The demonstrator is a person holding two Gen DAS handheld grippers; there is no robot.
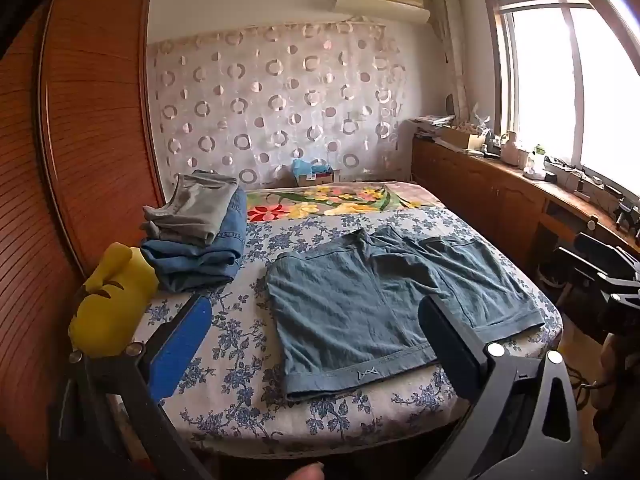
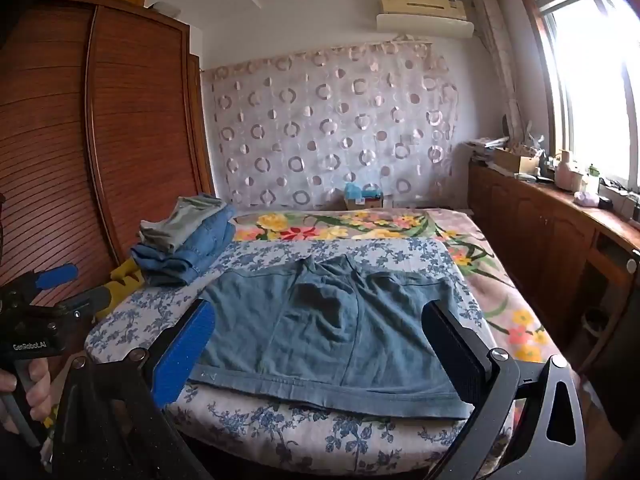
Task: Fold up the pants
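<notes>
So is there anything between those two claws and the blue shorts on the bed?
Nothing visible. The blue shorts lie flat and uncovered, both the left gripper and right gripper open just before them. The folded pile sits off left.

One spread pair of shorts [image 1: 384, 304], two folded garments [image 1: 200, 236], two grippers [image 1: 316, 320].

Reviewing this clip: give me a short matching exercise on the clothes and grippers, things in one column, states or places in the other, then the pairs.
Things:
1. teal shorts
2. grey garment
3. blue jeans
4. left gripper

States:
A. folded, bottom of the stack
B. open, holding nothing
C. spread flat on the bed
D. folded, top of the stack

Pairs: 1-C, 2-D, 3-A, 4-B
</notes>
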